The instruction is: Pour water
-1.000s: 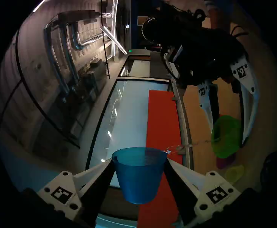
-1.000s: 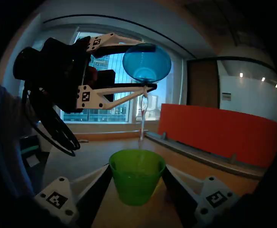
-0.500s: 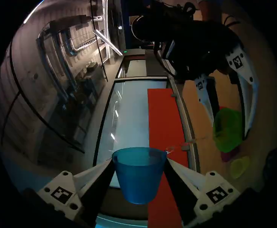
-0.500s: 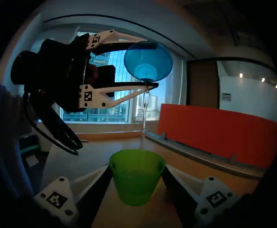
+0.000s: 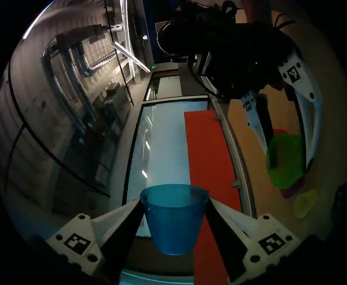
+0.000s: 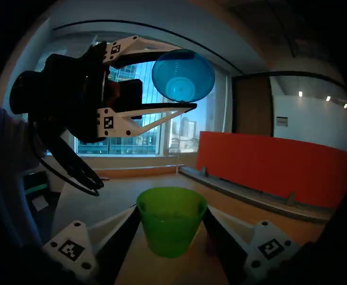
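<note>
Left gripper (image 5: 174, 204) is pinching blue cup (image 5: 174, 221) tipped above green cup (image 6: 172, 223), right gripper (image 6: 172, 211) pinching that one; hold rim centred, untilt slowly.

Readable text: none right now | marker squares (image 5: 76, 243): black-and-white pattern, no letters | wall notice (image 6: 282, 121): too small to read
</note>
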`<state>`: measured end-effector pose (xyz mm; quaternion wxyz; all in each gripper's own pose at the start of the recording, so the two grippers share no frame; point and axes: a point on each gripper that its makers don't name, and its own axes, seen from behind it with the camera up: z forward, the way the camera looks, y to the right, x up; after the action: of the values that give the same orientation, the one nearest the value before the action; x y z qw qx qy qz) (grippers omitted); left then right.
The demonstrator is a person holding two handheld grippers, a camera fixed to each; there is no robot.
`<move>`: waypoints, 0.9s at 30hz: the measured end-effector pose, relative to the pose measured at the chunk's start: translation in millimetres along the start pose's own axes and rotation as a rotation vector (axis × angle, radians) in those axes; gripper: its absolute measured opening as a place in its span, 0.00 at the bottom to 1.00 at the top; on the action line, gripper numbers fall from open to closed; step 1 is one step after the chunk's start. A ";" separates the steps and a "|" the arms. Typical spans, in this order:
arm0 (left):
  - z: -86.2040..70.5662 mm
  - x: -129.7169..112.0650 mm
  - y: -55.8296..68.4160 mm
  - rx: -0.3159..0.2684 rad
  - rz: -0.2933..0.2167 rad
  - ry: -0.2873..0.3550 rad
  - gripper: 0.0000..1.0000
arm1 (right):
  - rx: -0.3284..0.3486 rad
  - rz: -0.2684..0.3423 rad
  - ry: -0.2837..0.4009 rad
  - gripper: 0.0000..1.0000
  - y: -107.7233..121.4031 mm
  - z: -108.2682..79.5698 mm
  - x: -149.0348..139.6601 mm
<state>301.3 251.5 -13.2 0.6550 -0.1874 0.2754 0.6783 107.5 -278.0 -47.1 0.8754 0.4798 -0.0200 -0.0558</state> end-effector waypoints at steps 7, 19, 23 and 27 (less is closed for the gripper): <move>1.1 -0.6 -2.0 0.006 -0.010 0.003 0.86 | -0.002 0.000 0.001 0.91 1.3 -0.6 0.4; 2.2 -22.7 -3.0 0.012 -0.243 -0.038 0.86 | -0.008 0.004 0.005 0.91 4.0 -1.5 0.4; 1.8 -24.6 -2.1 0.008 -0.356 -0.039 0.86 | -0.012 0.009 0.007 0.91 6.3 -0.9 -0.5; 1.9 -28.8 0.7 -0.001 -0.504 -0.044 0.86 | -0.012 0.012 0.009 0.91 6.2 -0.5 0.5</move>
<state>302.8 230.1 6.0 0.8092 -0.2354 0.2054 0.4976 108.6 -274.3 -42.1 0.8786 0.4748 -0.0187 -0.0483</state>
